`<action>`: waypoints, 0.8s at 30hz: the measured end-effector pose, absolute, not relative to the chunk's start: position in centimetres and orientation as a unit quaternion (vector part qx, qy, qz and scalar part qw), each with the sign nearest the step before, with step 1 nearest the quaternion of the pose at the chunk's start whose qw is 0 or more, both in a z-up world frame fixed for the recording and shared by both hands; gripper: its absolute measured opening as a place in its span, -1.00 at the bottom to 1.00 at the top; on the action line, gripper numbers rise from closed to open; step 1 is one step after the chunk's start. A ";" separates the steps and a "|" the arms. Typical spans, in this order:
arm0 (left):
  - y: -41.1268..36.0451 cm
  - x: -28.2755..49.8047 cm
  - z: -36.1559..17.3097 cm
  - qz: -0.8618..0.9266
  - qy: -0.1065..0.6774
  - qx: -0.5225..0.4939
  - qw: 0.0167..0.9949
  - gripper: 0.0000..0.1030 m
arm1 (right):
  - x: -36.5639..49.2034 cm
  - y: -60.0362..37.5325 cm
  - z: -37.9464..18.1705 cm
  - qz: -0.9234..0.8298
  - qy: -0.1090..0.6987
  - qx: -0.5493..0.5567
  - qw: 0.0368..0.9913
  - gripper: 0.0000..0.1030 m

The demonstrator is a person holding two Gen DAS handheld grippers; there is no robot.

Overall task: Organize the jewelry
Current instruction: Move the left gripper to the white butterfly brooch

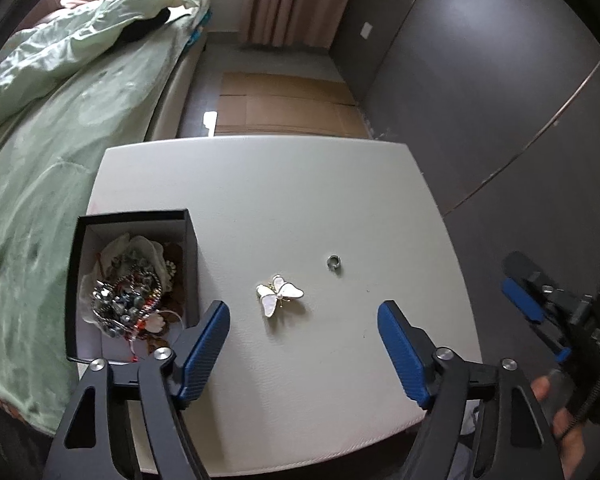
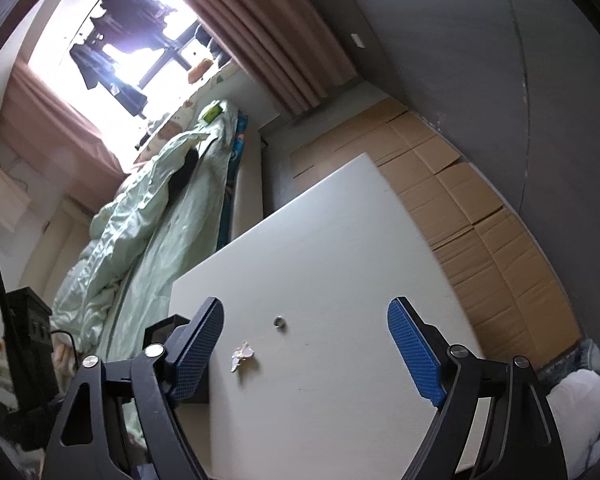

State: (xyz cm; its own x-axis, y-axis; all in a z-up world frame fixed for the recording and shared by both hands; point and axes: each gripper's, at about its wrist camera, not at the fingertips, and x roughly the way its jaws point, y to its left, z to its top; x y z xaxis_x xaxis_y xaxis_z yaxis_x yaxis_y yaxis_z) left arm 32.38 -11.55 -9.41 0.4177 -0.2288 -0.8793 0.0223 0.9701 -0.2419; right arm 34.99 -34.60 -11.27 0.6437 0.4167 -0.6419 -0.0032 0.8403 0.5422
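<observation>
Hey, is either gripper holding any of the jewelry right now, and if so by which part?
Nothing is held. The left gripper and right gripper are both open; the butterfly brooch and small ring lie untouched on the table.

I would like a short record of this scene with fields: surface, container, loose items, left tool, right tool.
surface: white table
container: open black box at the table's left edge, full of mixed jewelry
loose items: butterfly brooch; small metal ring, apart from the brooch
left tool: open, empty, above the brooch
right tool: open, empty
</observation>
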 end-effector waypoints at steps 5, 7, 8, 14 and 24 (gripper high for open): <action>-13.1 32.8 -11.3 -0.046 0.552 -0.092 0.828 0.35 | 34.5 -36.4 -11.2 0.116 0.393 0.271 0.871 0.65; -13.3 33.0 -12.3 -0.032 0.558 -0.093 0.824 0.27 | 34.3 -37.0 -11.2 0.117 0.389 0.279 0.870 0.65; -13.4 33.2 -12.8 -0.024 0.562 -0.096 0.821 0.16 | 34.2 -37.2 -11.3 0.117 0.387 0.282 0.870 0.65; -13.8 34.0 -14.5 0.012 0.571 -0.097 0.815 0.08 | 34.0 -38.9 -11.5 0.118 0.379 0.310 0.864 0.65; -15.2 35.3 -16.0 0.071 0.571 -0.045 0.817 0.08 | 33.7 -40.4 -11.8 0.122 0.371 0.337 0.857 0.65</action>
